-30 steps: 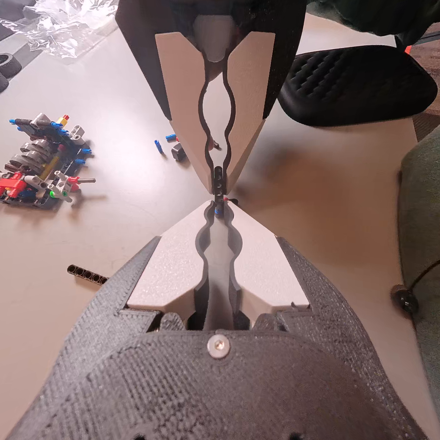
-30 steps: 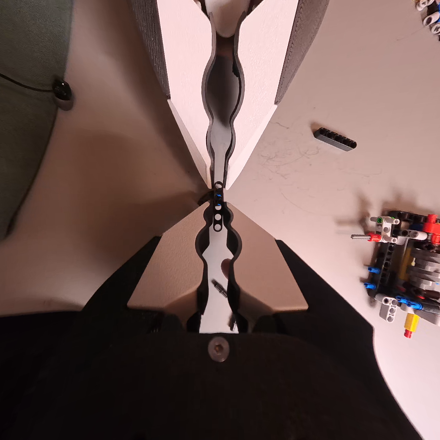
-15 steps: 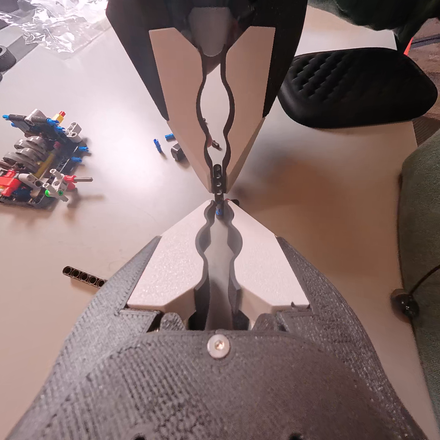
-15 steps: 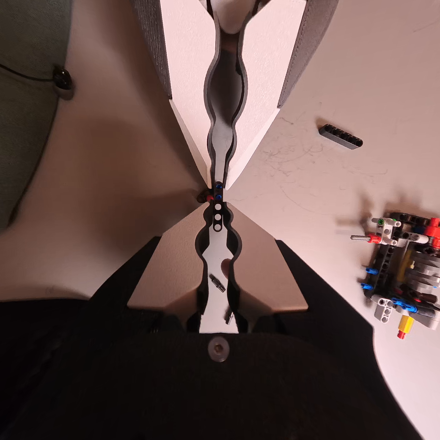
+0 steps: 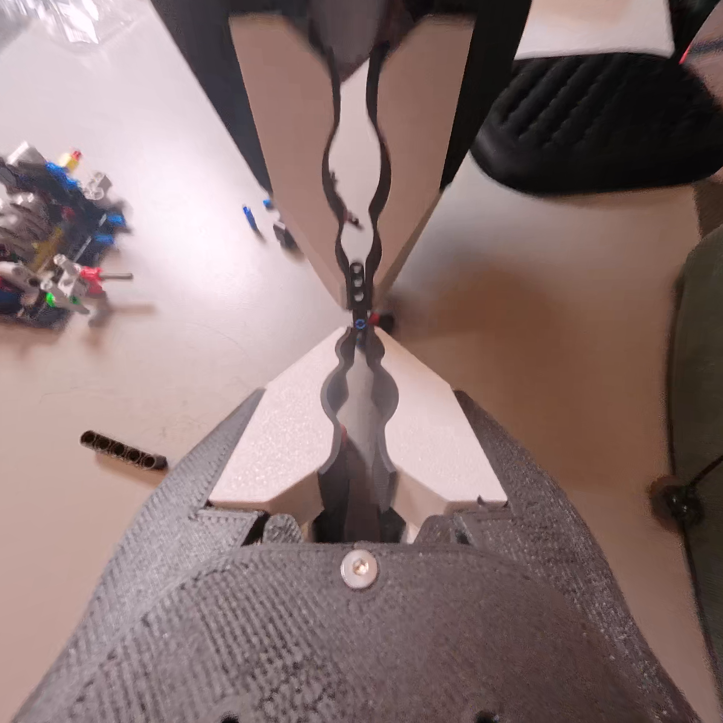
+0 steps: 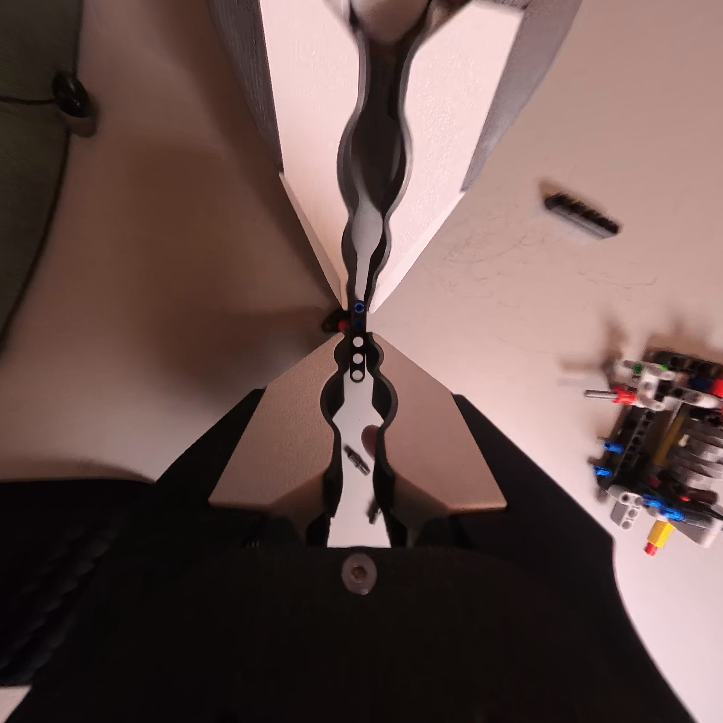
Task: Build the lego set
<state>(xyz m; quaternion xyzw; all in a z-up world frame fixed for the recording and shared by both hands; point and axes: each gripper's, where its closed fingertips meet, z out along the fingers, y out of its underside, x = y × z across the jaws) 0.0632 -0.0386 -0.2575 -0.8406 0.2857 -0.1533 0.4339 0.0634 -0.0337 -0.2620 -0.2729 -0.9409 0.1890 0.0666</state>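
My two grippers meet tip to tip above the beige table (image 5: 508,352). My right gripper (image 6: 358,338), black-bodied, is shut on a short black lego beam (image 6: 357,358) with open holes; it comes in from the top of the left wrist view (image 5: 358,305). My left gripper (image 5: 359,336), grey-bodied, is shut on a blue pin (image 6: 358,307) at the beam's far end; a second blue pin (image 6: 358,324) sits in the hole beside it. A small red-and-black part (image 6: 337,323) sticks out sideways at that end. The partly built lego assembly (image 5: 51,250) lies on the table, off to the side (image 6: 680,450).
A loose black beam (image 5: 123,450) lies on the table between me and the assembly (image 6: 581,215). Small loose pins (image 5: 248,215) and a dark part (image 5: 283,234) lie farther off. A black chair seat (image 5: 587,129) and green fabric (image 5: 704,391) border the table edge.
The grippers stay tip to tip. In the right wrist view the beam's end hole, empty a second ago, now shows blue. Both views drifted, so the assembly sits elsewhere in frame.
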